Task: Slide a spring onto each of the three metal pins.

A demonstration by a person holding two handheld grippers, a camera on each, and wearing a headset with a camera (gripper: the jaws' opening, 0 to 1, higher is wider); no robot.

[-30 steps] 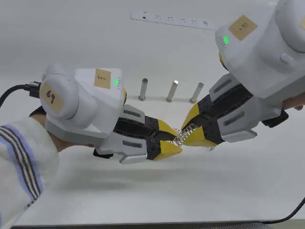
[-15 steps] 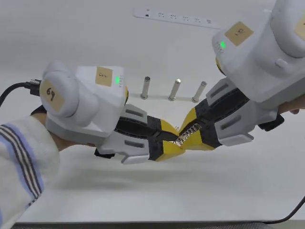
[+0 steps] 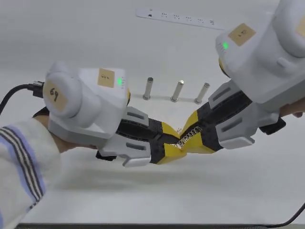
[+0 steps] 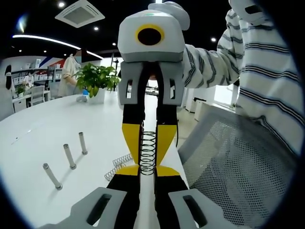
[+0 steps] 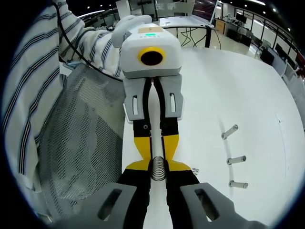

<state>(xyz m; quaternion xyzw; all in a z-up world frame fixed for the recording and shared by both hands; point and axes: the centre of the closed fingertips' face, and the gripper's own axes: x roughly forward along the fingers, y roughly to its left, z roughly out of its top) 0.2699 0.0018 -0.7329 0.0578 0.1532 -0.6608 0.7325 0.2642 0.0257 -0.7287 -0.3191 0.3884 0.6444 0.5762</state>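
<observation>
White table [image 3: 143, 47], plain top. Three metal pins [image 3: 177, 90] stand upright on it in one row. Power strip [image 3: 181, 19] lies flat well behind the pin row. Loose springs [image 4: 119, 164] lie near the row, on the person's side.

- Your spring [image 3: 187, 136] is bare, shiny metal wire.
- Your three pins [image 3: 177, 90] look like polished metal.
- The surface [image 3: 157, 191] under them is smooth, matt white.

My left tongs [image 3: 172, 146] and right tongs [image 3: 189, 142] have yellow tips on black; spring [image 3: 188, 136] silver, sleeve [image 3: 21, 162] white with dark stripes.
</observation>
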